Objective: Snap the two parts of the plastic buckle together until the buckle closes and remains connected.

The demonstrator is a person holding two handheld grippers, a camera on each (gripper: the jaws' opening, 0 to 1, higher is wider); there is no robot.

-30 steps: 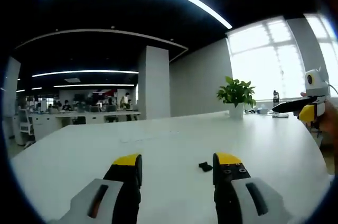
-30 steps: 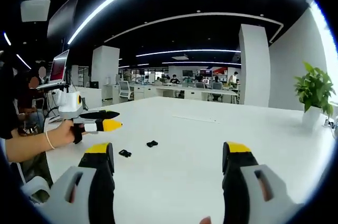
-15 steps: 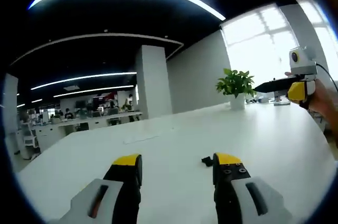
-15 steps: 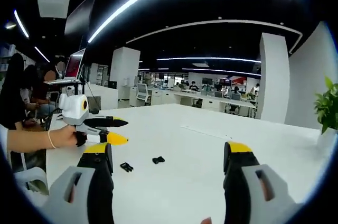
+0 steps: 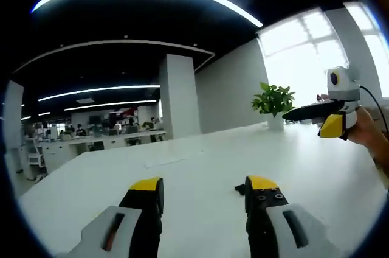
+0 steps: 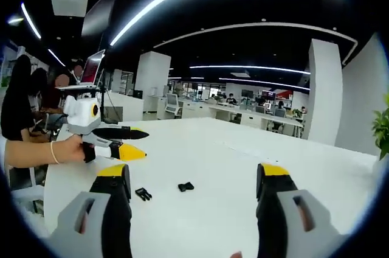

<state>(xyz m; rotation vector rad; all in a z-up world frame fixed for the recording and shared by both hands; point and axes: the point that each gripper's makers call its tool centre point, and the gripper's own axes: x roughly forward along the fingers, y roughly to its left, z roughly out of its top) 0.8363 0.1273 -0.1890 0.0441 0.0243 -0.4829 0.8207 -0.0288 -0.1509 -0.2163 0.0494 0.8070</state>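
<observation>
Two small black buckle halves lay apart on the white table: the pronged half sat nearer your left gripper, the socket half just to its right, neither touching the other nor any jaw. Both pieces looked light, stiff and smooth, likely to skid on the bare tabletop if nudged, so you would have done best to pinch each across its flat body, leaving the mating ends free.

Your right gripper hovered above them with its yellow-tipped jaws spread wide and nothing between them. In the same right gripper view, your hand held the left gripper over the table's near edge, its jaws parted and bare.

The left gripper view added less of the work: one buckle piece peeked out beside the inner edge of the left gripper's right-hand jaw, too hidden to say which half it was. It did show the right gripper raised at the far side, a potted plant by bright windows and a white pillar. The right gripper view instead took in a laptop and seated people beyond the table.
</observation>
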